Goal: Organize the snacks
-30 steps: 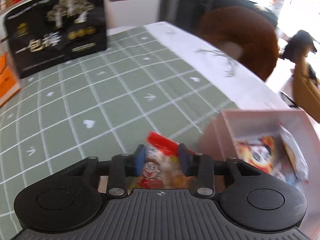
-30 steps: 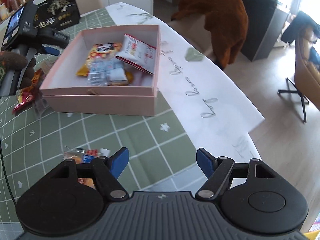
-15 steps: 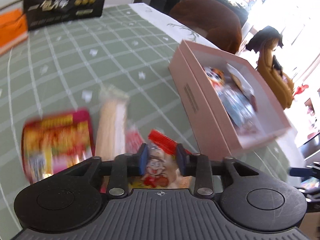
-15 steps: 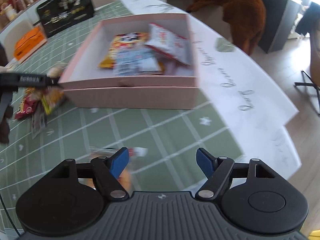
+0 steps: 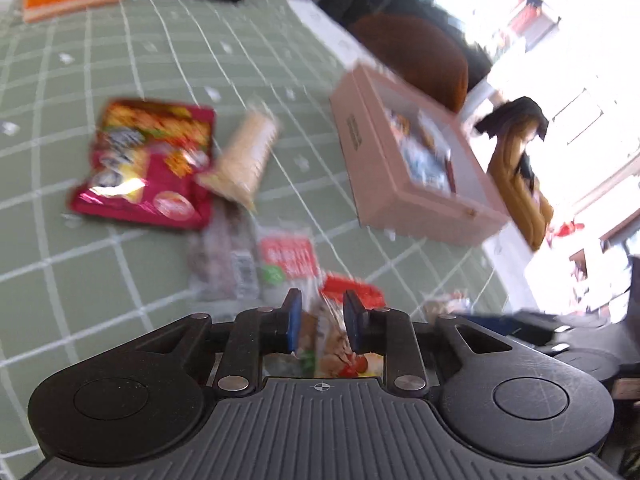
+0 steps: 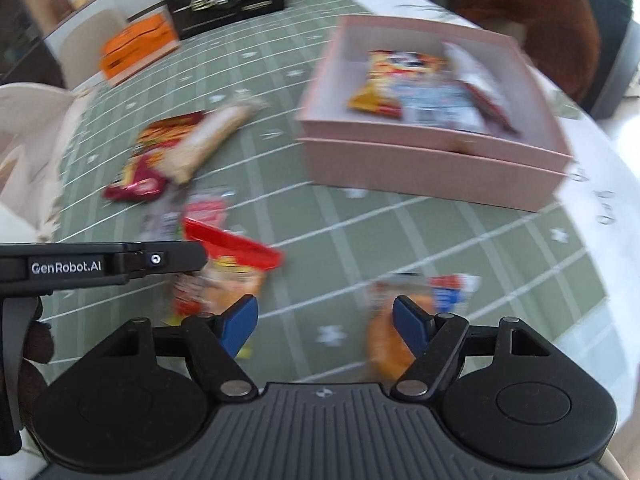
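Snacks partly boxed: several sit in your pink box (image 6: 432,172), five lie loose; left gripper (image 5: 322,322) clamps a red-topped packet (image 6: 224,276), right gripper (image 6: 326,322) gapes empty.

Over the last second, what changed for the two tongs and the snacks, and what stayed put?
The left tongs stayed shut on the red-topped snack bag and carried it from beside the pink box back toward the loose snacks. The right tongs stayed open and swung over the orange packet. Nothing was grasped or released. The box and its contents kept their places.
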Available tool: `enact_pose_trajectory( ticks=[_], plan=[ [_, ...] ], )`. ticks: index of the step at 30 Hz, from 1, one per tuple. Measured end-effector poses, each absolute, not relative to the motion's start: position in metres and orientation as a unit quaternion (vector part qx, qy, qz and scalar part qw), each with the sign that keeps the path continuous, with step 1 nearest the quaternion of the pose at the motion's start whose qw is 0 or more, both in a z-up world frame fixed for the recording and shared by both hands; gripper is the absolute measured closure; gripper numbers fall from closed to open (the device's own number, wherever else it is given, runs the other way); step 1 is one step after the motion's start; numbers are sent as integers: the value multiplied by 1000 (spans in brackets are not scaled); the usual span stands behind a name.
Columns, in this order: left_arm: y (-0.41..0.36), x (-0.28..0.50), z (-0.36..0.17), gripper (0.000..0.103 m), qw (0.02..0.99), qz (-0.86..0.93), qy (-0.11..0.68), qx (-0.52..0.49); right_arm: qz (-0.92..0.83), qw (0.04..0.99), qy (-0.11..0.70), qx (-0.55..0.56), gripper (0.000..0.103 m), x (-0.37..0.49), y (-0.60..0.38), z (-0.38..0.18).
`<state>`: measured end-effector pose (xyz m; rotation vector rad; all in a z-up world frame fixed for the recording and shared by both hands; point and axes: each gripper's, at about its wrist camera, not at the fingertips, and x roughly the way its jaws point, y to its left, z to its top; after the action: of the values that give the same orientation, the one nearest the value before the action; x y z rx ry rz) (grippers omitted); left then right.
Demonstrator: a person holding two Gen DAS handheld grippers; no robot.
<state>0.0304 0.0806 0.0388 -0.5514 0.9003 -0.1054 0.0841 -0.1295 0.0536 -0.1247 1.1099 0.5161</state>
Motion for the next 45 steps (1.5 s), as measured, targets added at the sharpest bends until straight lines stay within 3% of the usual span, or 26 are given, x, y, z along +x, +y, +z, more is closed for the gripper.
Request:
enact_pose_trajectory(
  ticks=[7,9,12,19,21,22,30,45],
  plan=[
    [106,25,43,76,863,14,427,-269,282,785,551,-25,29,86,-77,35],
    [103,25,40,76,863,10,433,-260,271,792,545,-39,49,82,-74,35],
    [89,31,36,76,863,1,450,-230,261,803,533,-54,51,78,-90,40],
    [38,39,28,72,874,-32,471,-117,199,815,543,-44,51,80,-154,37],
    [26,40,25,60,878,-49,468,-85,191,816,544,-37,50,79,-164,35],
    [21,40,25,58,878,-51,470,-70,189,817,545,-31,50,78,-169,35],
    [10,24,33,61,888,-62,455,-38,194,819,538,-39,36,68,-168,29],
    [-16,30,23,54,878,-89,469,27,196,835,511,-57,36,58,-173,47]
  ],
)
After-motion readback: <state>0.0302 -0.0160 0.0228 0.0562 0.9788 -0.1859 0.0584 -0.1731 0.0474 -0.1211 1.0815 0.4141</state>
